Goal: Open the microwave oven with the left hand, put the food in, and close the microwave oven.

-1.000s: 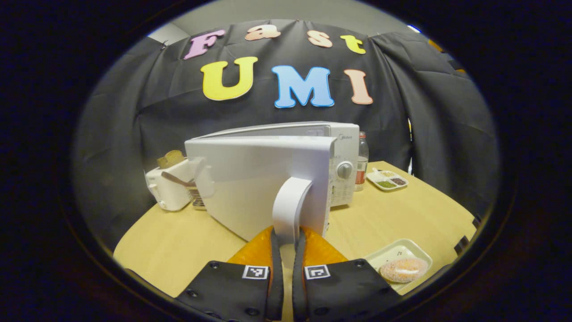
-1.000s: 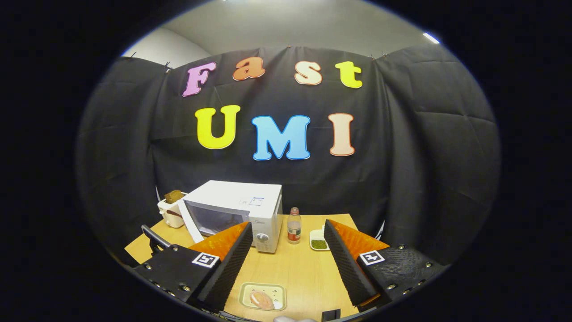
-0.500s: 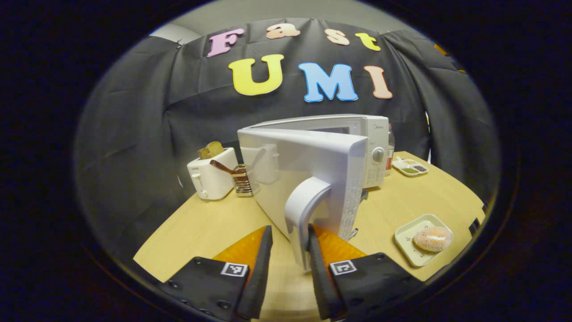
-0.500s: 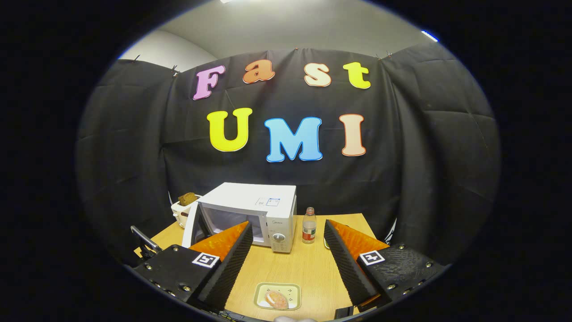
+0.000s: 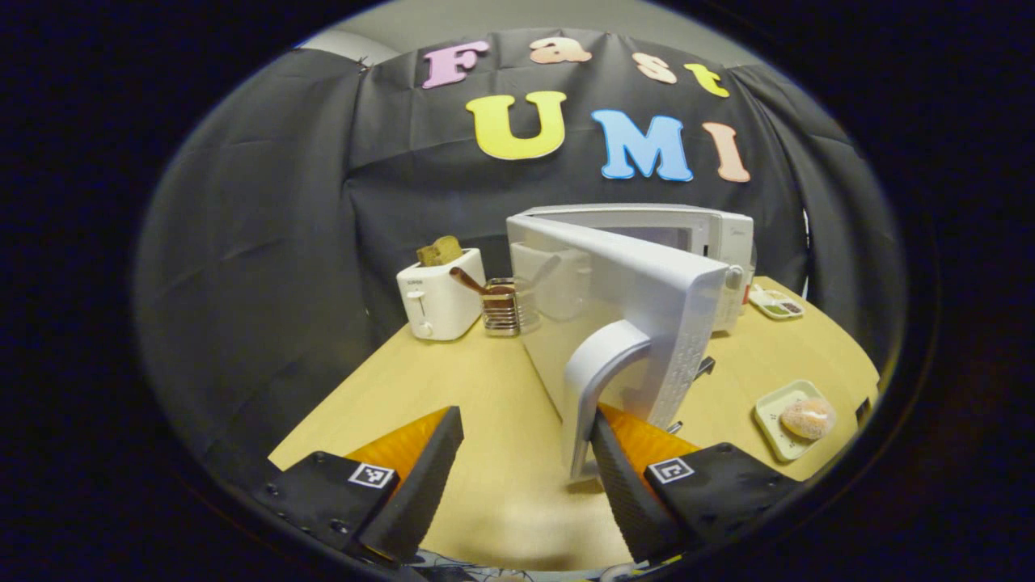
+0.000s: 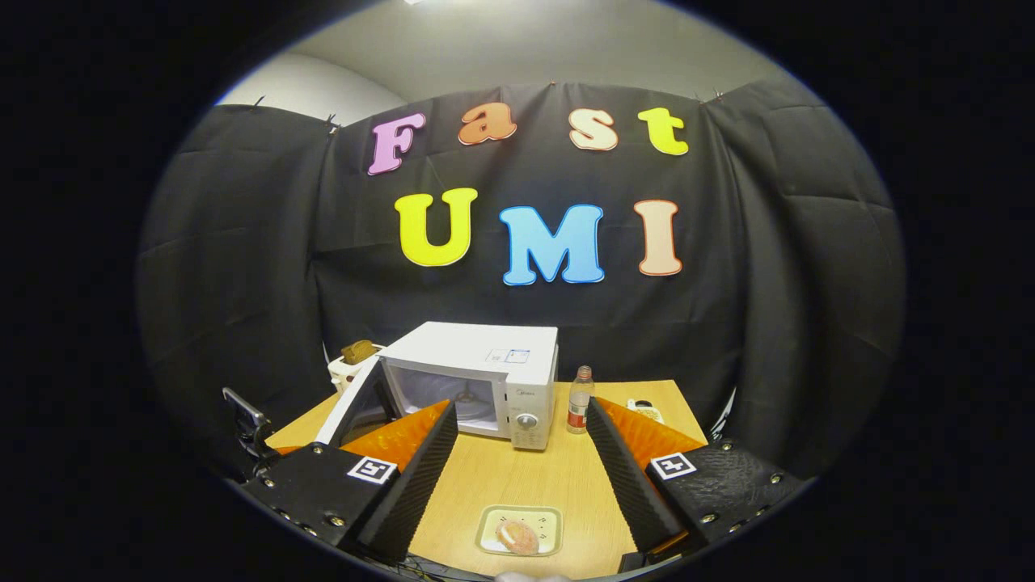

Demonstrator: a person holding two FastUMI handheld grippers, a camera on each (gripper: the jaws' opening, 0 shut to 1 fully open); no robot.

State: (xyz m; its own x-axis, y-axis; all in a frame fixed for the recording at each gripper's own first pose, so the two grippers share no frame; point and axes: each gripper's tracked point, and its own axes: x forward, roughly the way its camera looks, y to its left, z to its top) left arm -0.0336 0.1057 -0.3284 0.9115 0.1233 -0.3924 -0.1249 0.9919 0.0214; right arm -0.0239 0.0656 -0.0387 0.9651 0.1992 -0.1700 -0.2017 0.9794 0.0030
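The white microwave [image 5: 711,230] stands at the back of the table, and its door [image 5: 614,323] is swung wide open. My left gripper [image 5: 525,428] is open. The door's curved white handle [image 5: 602,376] lies just inside its right finger [image 5: 623,477], and the left finger stands well apart. In the right gripper view the microwave [image 6: 517,364] shows its lit cavity, with the door [image 6: 356,400] hanging out to the left. My right gripper [image 6: 521,412] hovers open with nothing in it, above the round sugared bun [image 6: 517,535] on its small plate [image 6: 489,521]. The bun [image 5: 807,417] also appears at the table's right edge.
A white toaster [image 5: 437,299] holding bread and a wire utensil holder [image 5: 501,311] stand left of the microwave. A small bottle [image 6: 576,400] and a divided seasoning tray [image 5: 776,305] sit to its right. The wooden table [image 5: 453,388] has bare surface in front.
My left gripper went from shut on the door handle to open. The door swung further outward. The right gripper stayed open and drifted slightly.
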